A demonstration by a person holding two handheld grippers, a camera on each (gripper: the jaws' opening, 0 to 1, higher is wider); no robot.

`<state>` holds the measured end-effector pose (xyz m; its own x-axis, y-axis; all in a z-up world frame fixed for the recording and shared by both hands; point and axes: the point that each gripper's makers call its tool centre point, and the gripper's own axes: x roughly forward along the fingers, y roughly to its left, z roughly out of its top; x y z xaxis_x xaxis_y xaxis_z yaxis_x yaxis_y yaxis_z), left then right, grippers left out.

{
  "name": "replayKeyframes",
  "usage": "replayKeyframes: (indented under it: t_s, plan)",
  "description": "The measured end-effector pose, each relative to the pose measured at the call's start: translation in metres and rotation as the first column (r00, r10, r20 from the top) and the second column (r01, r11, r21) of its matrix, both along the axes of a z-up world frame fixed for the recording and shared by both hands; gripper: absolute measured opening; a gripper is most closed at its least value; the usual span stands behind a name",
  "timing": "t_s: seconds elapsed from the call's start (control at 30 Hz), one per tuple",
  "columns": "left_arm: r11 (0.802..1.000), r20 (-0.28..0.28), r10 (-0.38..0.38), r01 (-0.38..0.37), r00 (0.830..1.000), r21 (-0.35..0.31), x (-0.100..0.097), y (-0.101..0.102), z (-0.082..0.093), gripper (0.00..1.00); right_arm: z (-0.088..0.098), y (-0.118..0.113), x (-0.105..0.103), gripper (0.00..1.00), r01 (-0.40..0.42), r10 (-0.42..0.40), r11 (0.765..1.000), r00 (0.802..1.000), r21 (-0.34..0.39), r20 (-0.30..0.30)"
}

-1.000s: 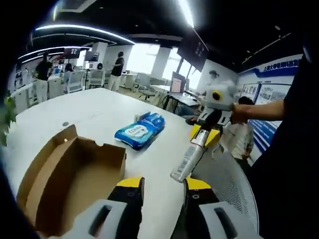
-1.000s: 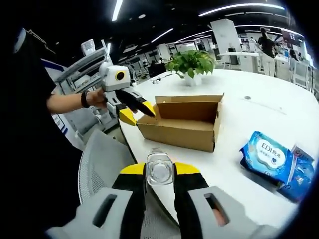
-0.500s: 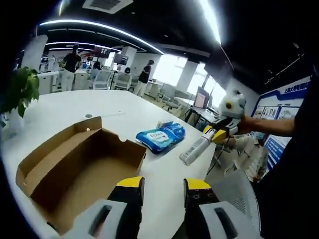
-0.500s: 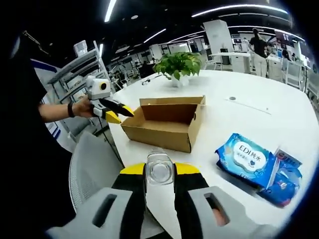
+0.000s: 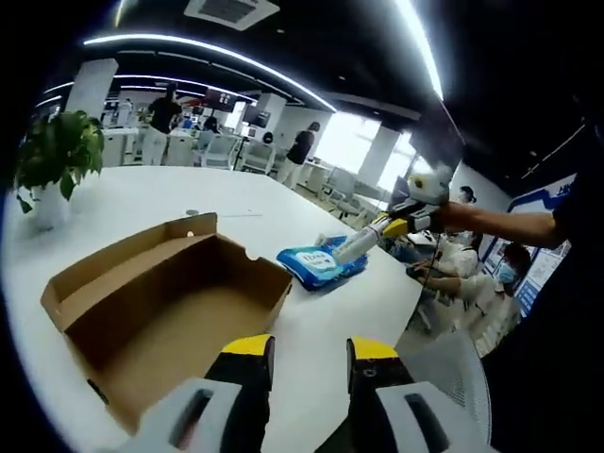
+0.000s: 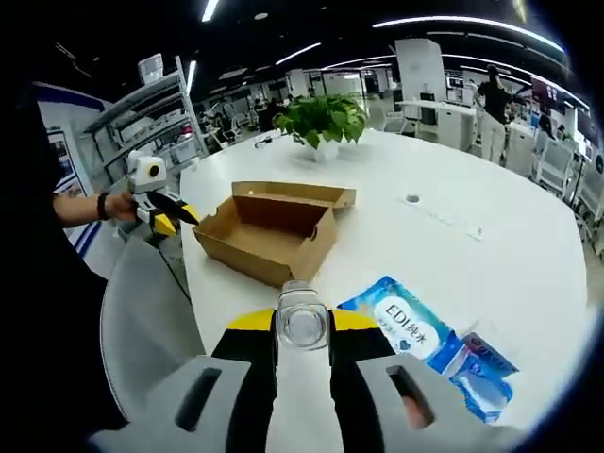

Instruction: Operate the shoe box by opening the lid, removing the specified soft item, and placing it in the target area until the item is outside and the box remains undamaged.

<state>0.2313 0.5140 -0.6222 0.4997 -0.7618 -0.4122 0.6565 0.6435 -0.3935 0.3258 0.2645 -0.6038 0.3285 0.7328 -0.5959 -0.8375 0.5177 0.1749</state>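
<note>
Counter (image 6: 453, 236): wide, white, carrying everything here.
Shoe box (image 5: 170, 302): brown cardboard, lid open, lying on the counter; inside looks bare.
Potted plant (image 6: 323, 118): green, beyond the box.
Wipes pack (image 6: 401, 323): blue soft pack, flat on the counter beside the box, outside it.
Bottle (image 6: 302, 319): clear, its end facing the camera.
Right tongs (image 6: 302, 330): clamped on the bottle, above the wipes pack.
Left tongs (image 5: 309, 351): apart, holding nothing, near the box edge.
</note>
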Motion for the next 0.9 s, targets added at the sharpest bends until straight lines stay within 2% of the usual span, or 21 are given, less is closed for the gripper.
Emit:
replayKeyframes:
  t_s: [0.2, 0.3, 0.43, 0.53, 0.57, 0.67, 0.8, 0.87, 0.9]
  plan:
    - [0.999, -0.012, 0.045, -0.045, 0.999, -0.002, -0.004, 0.008, -0.003, 0.31, -0.002, -0.014, 0.026, 0.17, -0.031, 0.033, 0.993, 0.999, -0.117, 0.022]
    - [0.998, -0.017, 0.066, -0.066, 0.998, -0.004, -0.005, 0.01, -0.004, 0.31, -0.007, -0.023, 0.04, 0.17, -0.072, 0.08, 0.975, 0.996, -0.21, 0.032]
    - [0.996, -0.02, 0.084, -0.084, 0.996, -0.005, -0.005, 0.012, -0.005, 0.31, -0.01, -0.029, 0.055, 0.17, -0.118, 0.134, 0.95, 0.99, -0.288, 0.038]
    - [0.995, -0.02, 0.099, -0.099, 0.995, -0.005, -0.005, 0.014, -0.006, 0.31, -0.014, -0.035, 0.07, 0.17, -0.158, 0.187, 0.917, 0.981, -0.367, 0.046]
    - [0.995, -0.021, 0.103, -0.103, 0.994, -0.006, -0.006, 0.014, -0.006, 0.31, -0.014, -0.036, 0.071, 0.17, -0.161, 0.192, 0.912, 0.98, -0.377, 0.047]
    - [0.993, -0.026, 0.121, -0.121, 0.992, -0.006, -0.008, 0.016, -0.006, 0.31, -0.02, -0.042, 0.087, 0.17, -0.193, 0.236, 0.873, 0.971, -0.447, 0.044]
    - [0.99, -0.03, 0.144, -0.144, 0.989, 0.001, -0.01, 0.025, -0.009, 0.31, -0.024, -0.049, 0.103, 0.17, -0.209, 0.255, 0.851, 0.966, -0.481, 0.031]
    - [0.987, -0.033, 0.159, -0.159, 0.987, 0.004, -0.012, 0.03, -0.01, 0.31, -0.027, -0.055, 0.11, 0.17, -0.225, 0.276, 0.825, 0.961, -0.518, 0.022]
    - [0.986, -0.035, 0.166, -0.166, 0.986, 0.004, -0.013, 0.032, -0.01, 0.31, -0.03, -0.059, 0.115, 0.17, -0.233, 0.29, 0.805, 0.957, -0.546, 0.019]
